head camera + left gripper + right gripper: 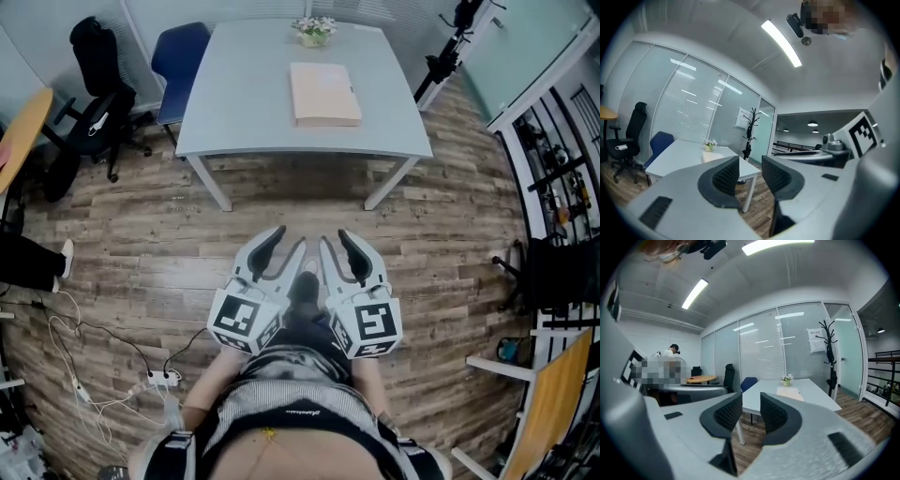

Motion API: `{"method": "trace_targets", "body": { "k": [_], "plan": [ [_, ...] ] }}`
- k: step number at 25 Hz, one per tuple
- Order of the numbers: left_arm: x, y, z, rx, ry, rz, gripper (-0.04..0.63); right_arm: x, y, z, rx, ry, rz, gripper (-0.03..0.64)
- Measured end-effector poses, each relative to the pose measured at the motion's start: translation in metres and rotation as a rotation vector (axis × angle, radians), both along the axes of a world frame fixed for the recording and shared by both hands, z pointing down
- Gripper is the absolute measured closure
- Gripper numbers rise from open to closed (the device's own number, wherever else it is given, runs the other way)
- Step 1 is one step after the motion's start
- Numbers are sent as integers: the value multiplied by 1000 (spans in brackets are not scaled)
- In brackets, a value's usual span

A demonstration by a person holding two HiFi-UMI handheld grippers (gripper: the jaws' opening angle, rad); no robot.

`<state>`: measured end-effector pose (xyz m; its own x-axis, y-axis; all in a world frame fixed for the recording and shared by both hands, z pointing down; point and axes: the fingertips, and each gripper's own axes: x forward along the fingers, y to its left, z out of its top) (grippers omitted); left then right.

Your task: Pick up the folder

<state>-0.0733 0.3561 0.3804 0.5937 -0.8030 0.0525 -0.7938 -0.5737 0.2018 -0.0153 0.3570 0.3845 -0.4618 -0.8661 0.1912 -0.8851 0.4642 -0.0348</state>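
Note:
A pale beige folder (324, 94) lies flat on the grey-white table (244, 103), right of its middle, well ahead of me across the wood floor. It also shows small in the left gripper view, as the folder (712, 157), and in the right gripper view, as the folder (790, 392). My left gripper (286, 242) and right gripper (336, 239) are held side by side close to my body, pointing at the table. The left gripper (750, 173) is open with nothing between its pads. The right gripper (751, 411) is open too, and nothing is between its pads.
A small flower pot (314, 31) stands at the table's far edge behind the folder. A blue chair (178, 56) and a black office chair (94, 103) stand left of the table. A coat stand (450, 47) is at the right. Cables (84, 375) lie on the floor at my left.

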Motion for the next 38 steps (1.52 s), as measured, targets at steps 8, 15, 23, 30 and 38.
{"method": "trace_targets", "body": {
  "k": [8,15,23,30,38],
  "plan": [
    [6,-80,-10,15,-4,-23,474,3,-80,-16,28,-11,-32,497],
    [17,-140,-21,0,-2,-49,474,11,-141,-22,16,-19,-62,497],
    [33,-203,-23,14,-6,-82,474,28,-205,-26,27,-28,-94,497],
    [59,-254,-21,12,0,-91,474,51,-260,-27,37,-21,-115,497],
    [75,-288,-17,-7,1,-99,474,67,-294,-22,19,-24,-127,497]
  ]
}}
